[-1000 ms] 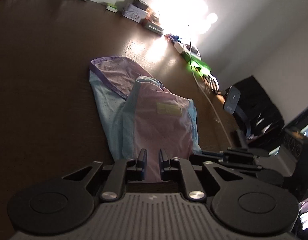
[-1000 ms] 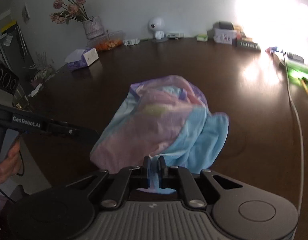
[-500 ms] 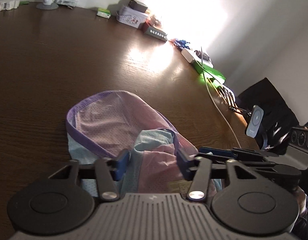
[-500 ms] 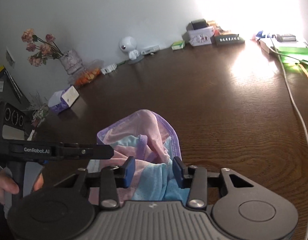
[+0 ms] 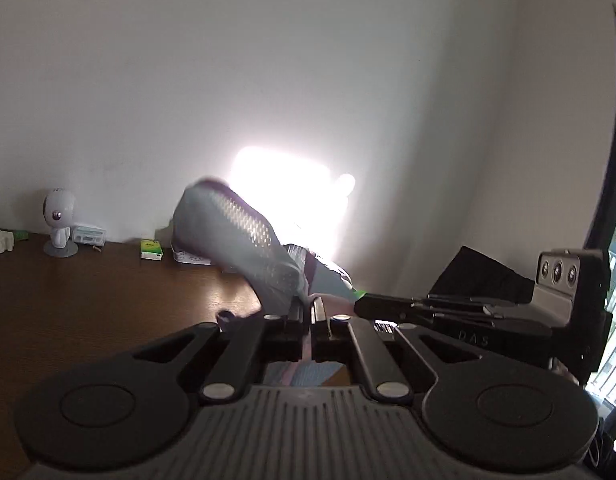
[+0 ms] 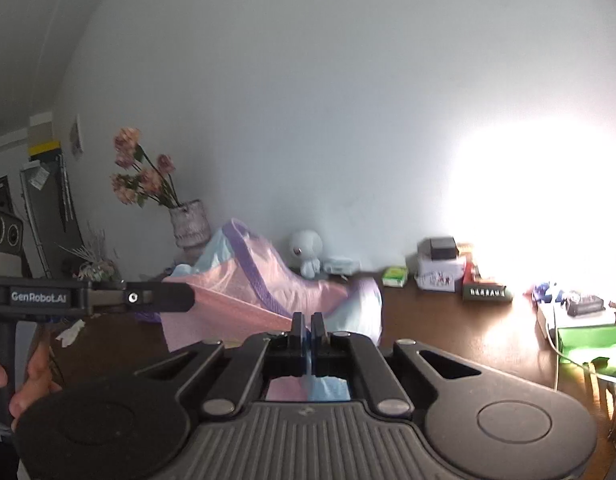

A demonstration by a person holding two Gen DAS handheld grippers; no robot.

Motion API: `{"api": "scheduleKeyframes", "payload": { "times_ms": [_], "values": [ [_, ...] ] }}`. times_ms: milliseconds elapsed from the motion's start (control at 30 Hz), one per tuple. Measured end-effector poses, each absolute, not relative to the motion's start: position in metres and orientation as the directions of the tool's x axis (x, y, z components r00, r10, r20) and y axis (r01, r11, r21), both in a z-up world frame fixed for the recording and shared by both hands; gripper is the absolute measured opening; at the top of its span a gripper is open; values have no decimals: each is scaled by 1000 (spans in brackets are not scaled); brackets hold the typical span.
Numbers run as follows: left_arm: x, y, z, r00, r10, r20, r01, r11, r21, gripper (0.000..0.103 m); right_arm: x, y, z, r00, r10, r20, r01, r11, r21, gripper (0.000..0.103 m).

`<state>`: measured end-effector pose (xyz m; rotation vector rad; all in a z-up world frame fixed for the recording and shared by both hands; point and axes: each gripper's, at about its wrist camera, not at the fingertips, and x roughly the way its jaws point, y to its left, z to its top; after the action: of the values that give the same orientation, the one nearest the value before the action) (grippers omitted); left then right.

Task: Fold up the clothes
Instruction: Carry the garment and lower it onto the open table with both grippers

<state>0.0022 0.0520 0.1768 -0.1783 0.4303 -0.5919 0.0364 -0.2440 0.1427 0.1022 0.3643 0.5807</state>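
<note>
Left gripper [image 5: 311, 312] clamped on garment [image 5: 243, 240] | right gripper [image 6: 308, 326] pinching its blue edge | both just snapped closed and swung it up off the table [image 6: 448, 332] | garment airborne, ready to shake out for the fold.

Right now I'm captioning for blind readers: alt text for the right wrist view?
The right gripper is shut on a pink and blue garment, lifted above a brown table. The left gripper enters beside it.
</note>
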Motion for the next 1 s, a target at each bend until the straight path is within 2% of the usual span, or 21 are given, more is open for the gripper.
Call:
{"api": "scheduleKeyframes", "payload": {
  "times_ms": [67, 100, 167, 200, 267, 300, 333, 367, 400, 467, 567, 667, 767, 833, 900, 1000],
  "values": [
    [-29, 52, 155, 719, -578, -386, 514, 816, -265, 4, 6, -244, 135, 752, 570, -332, -542, 821, 183, 1],
    [-35, 57, 133, 690, -574, -441, 477, 819, -320, 9, -6, -245, 123, 725, 582, -369, -549, 811, 201, 1],
    [-49, 68, 90, 618, -569, -542, 389, 821, -418, 19, -22, -243, 85, 591, 624, -512, -581, 769, 266, 4],
    [-55, 73, 68, 576, -568, -588, 339, 820, -461, 21, -32, -241, 62, 522, 614, -592, -587, 762, 273, 6],
    [-68, 85, 27, 488, -570, -661, 230, 815, -533, 25, -57, -244, 29, 464, 566, -682, -575, 778, 255, 13],
    [-73, 98, 27, 514, -571, -640, 191, 803, -564, 41, -67, -250, 21, 449, 561, -695, -565, 781, 266, 13],
    [-74, 105, 32, 549, -560, -621, 178, 804, -567, 50, -74, -259, 19, 452, 567, -689, -549, 786, 286, 13],
    [-75, 109, 40, 603, -529, -597, 176, 818, -548, 64, -80, -267, 21, 471, 574, -670, -531, 790, 304, 17],
    [-73, 109, 49, 649, -497, -576, 192, 839, -509, 73, -81, -270, 25, 498, 579, -646, -524, 794, 307, 24],
    [-57, 98, 57, 688, -433, -582, 203, 885, -419, 81, -81, -270, 34, 561, 579, -592, -522, 802, 291, 30],
    [-31, 80, 62, 694, -348, -630, 209, 935, -286, 79, -63, -247, 38, 652, 523, -548, -499, 841, 209, 33],
    [-15, 65, 56, 677, -250, -692, 205, 967, -149, 69, -43, -222, 33, 683, 459, -568, -501, 860, 93, 33],
    [-16, 65, 47, 659, -260, -706, 215, 964, -154, 59, -29, -201, 26, 666, 441, -601, -538, 843, 22, 33],
    [-12, 70, 40, 656, -278, -702, 194, 961, -199, 43, -26, -187, 20, 637, 469, -612, -585, 811, 12, 33],
    [-7, 74, 36, 648, -285, -706, 168, 958, -232, 4, -23, -173, 13, 620, 482, -619, -618, 787, -6, 33],
    [-15, 77, 48, 684, -307, -661, 163, 948, -272, 3, -22, -153, 5, 636, 464, -617, -640, 763, -86, 33]
  ]
}}
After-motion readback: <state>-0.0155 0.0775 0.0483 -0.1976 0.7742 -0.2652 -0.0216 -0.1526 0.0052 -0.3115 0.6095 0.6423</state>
